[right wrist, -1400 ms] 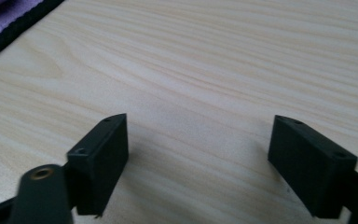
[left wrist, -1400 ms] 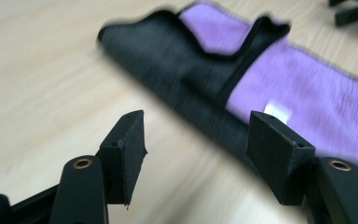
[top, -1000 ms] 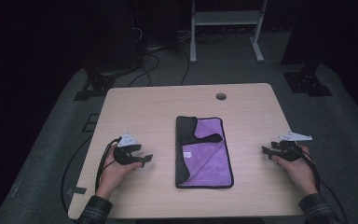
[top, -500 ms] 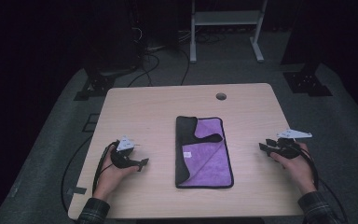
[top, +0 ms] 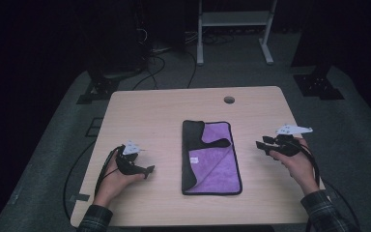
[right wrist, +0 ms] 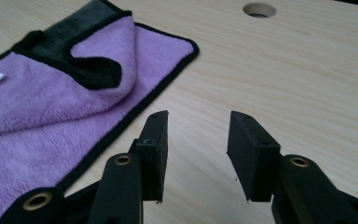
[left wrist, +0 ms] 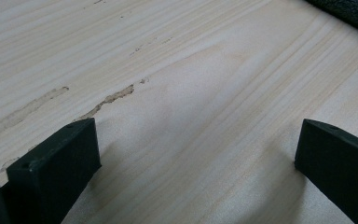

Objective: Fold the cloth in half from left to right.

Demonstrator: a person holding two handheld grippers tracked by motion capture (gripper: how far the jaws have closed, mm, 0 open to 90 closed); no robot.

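Left gripper (top: 144,170) jaws opening wide; right gripper (top: 263,145) apparently half-open.

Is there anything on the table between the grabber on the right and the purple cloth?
Nothing visible. Only bare wooden table lies between the right gripper and the purple cloth. In the right gripper view its jaws stand apart with nothing between them, and the cloth's black edge lies just ahead to their left.

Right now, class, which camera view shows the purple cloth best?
The high view: the whole folded purple cloth lies flat mid-table, every edge visible. The right gripper view shows one end close up, with its black trim and white label. The left gripper view catches just a dark corner at its top right.
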